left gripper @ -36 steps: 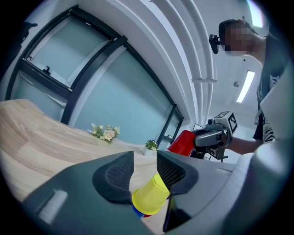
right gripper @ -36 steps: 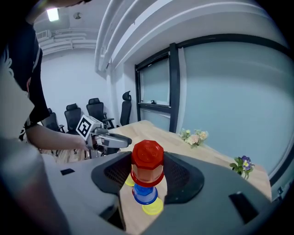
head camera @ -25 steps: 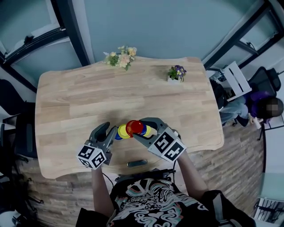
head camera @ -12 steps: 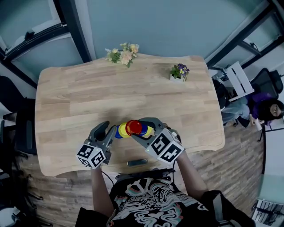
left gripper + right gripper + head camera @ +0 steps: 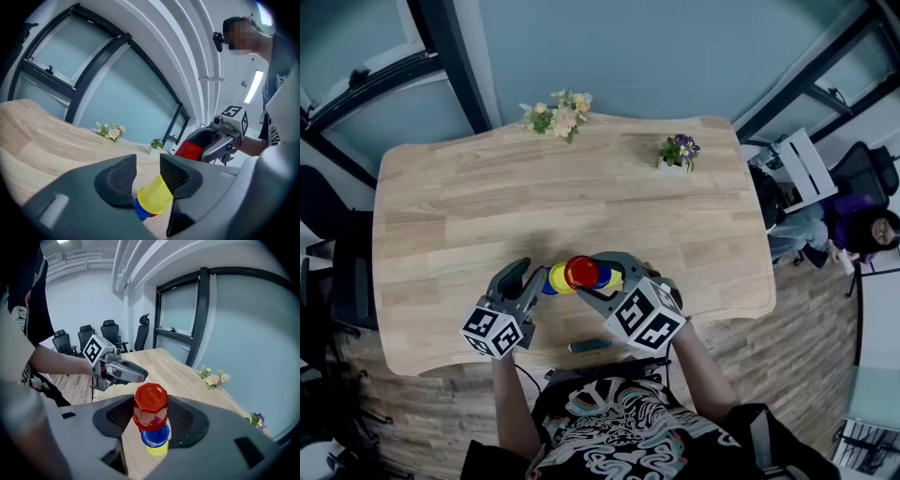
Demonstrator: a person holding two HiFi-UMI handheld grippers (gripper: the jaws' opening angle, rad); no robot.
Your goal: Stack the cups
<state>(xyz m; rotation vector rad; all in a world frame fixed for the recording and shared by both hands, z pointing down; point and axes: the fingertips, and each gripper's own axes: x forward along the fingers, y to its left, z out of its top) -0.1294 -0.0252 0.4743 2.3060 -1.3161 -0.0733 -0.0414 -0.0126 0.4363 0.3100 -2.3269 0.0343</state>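
The left gripper [image 5: 147, 163] has its jaws about half apart, pads clamped on the yellow cup [image 5: 154, 199]. The right gripper [image 5: 150, 399] has its jaws wider, pads clamped on the red cup [image 5: 150, 404]; a blue cup [image 5: 154, 436] sits just beyond it. The 2 grippers face each other, with the cups close together between their tips, above the table [image 5: 487, 206]. Each marker cube [image 5: 645, 317] bears black-and-white square codes. Versus 1 second ago, both grips are unchanged, and the right gripper's cube sits slightly nearer the left gripper.

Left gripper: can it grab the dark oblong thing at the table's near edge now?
Likely no: the left gripper is shut on a yellow plastic cup, though the dark oblong thing lies uncovered.
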